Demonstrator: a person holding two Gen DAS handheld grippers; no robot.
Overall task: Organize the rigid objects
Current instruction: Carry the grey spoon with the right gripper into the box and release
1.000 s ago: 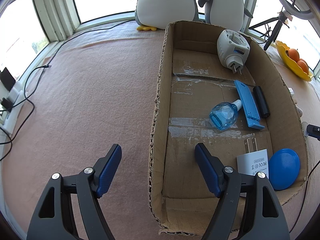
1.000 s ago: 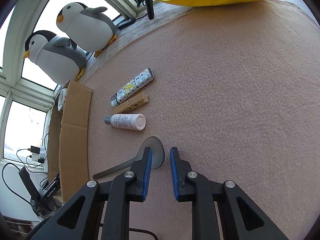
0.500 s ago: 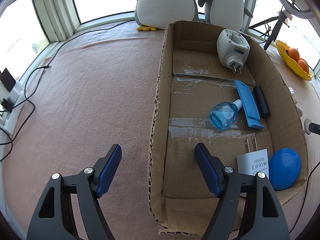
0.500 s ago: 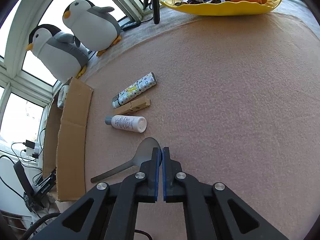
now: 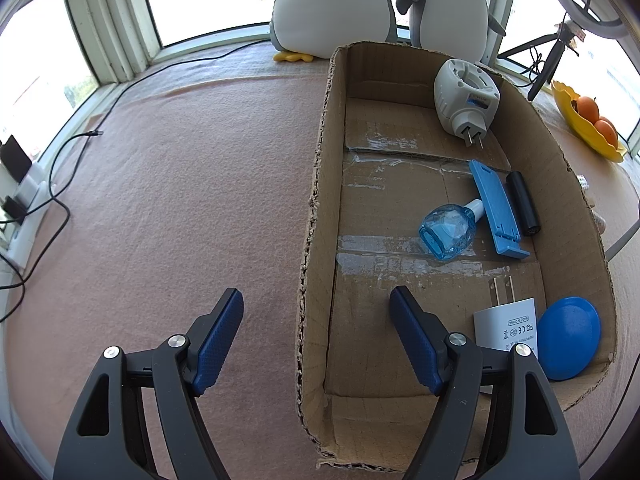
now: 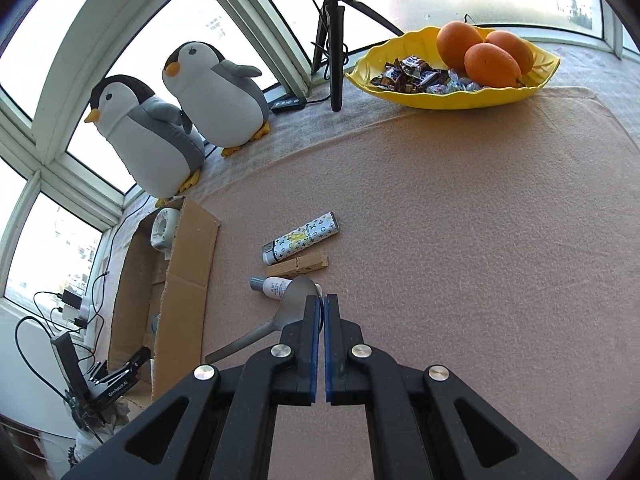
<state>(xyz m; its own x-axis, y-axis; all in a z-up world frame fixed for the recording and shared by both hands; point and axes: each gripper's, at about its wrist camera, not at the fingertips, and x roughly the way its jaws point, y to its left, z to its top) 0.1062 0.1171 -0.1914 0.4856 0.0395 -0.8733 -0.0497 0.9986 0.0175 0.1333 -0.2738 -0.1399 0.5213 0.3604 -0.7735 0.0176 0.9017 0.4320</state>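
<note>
My right gripper (image 6: 322, 306) is shut on the bowl of a grey metal spoon (image 6: 294, 298) and holds it above the mat; the handle hangs down to the left. Under it on the mat lie a white bottle (image 6: 272, 287), a wooden clothespin (image 6: 297, 266) and a patterned tube (image 6: 300, 237). My left gripper (image 5: 316, 312) is open and empty, straddling the left wall of the cardboard box (image 5: 316, 208). In the box lie a white plug-in device (image 5: 466, 100), a blue bottle (image 5: 448, 228), a blue clip (image 5: 496, 208), a black cylinder (image 5: 524, 208), a white charger (image 5: 506, 326) and a blue disc (image 5: 568, 336).
Two plush penguins (image 6: 176, 120) stand by the window behind the box (image 6: 180, 280). A yellow dish (image 6: 460, 76) with oranges and sweets and a tripod (image 6: 334, 40) are at the far side. Cables and a power strip (image 5: 24, 200) lie at the left edge.
My right gripper closed on the spoon's bowl and lifted it off the mat, tilting upward. My left gripper has not moved.
</note>
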